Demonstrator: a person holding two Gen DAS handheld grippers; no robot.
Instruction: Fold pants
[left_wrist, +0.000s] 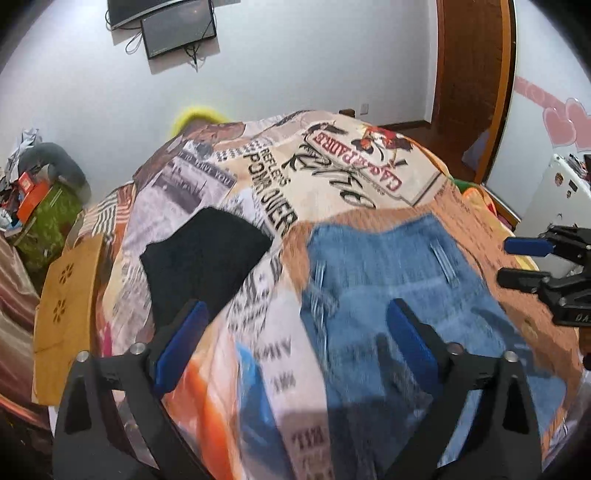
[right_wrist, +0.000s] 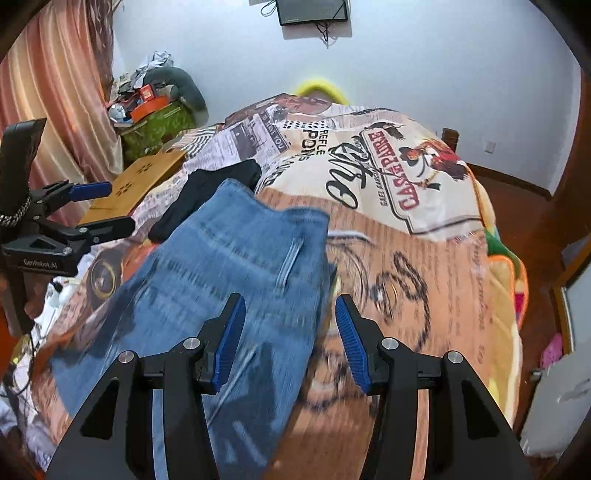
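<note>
Blue jeans (left_wrist: 399, 295) lie flat on the printed bedspread (left_wrist: 332, 173), waistband toward the far side. They also show in the right wrist view (right_wrist: 229, 273). My left gripper (left_wrist: 295, 325) is open and empty, hovering above the jeans' left edge. My right gripper (right_wrist: 290, 317) is open and empty, hovering over the jeans' right edge. Each gripper shows in the other's view: the right one (left_wrist: 517, 262) at the right, the left one (right_wrist: 107, 206) at the left, both open.
A folded black garment (left_wrist: 207, 258) lies on the bedspread left of the jeans. A wooden lap tray (left_wrist: 66, 295) rests at the bed's left edge. A cluttered green box (right_wrist: 155, 122) and curtain stand at the left, a wooden door (left_wrist: 476, 74) at the right.
</note>
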